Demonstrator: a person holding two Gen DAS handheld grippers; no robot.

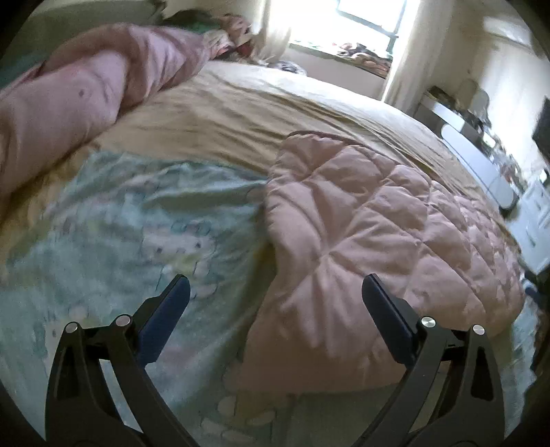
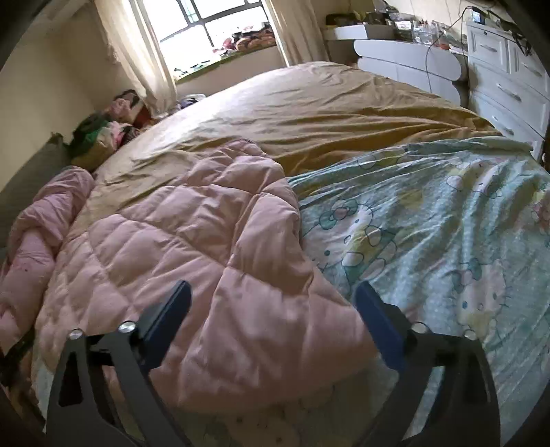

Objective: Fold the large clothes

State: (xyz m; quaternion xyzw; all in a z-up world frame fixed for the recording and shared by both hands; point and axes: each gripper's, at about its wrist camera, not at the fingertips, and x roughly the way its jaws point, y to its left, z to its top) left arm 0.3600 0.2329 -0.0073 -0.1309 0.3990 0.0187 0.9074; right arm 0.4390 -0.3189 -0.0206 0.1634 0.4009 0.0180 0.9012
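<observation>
Pink quilted padding, folded over on itself into a thick slab, lying on a pale green cartoon-print sheet at the near side of a bed, with a mustard-yellow bedspread stretching beyond toward a bright window. Left gripper hovering above the near edge of the fold, jaws spread wide, nothing between them, pads clear of the fabric. Right gripper likewise spread wide and empty, raised just above the same pink bundle, seen from the opposite side. Second pink garment or cover bunched and unfolded at the far side of the bed, next to a heap of mixed clothes near the wall. Judging by the layout: at least one fold laid down and let go, edges roughly aligned but puffy and uneven; probably another fold to make it compact, then the crumpled pink piece yet to tackle. White drawers off to one side
</observation>
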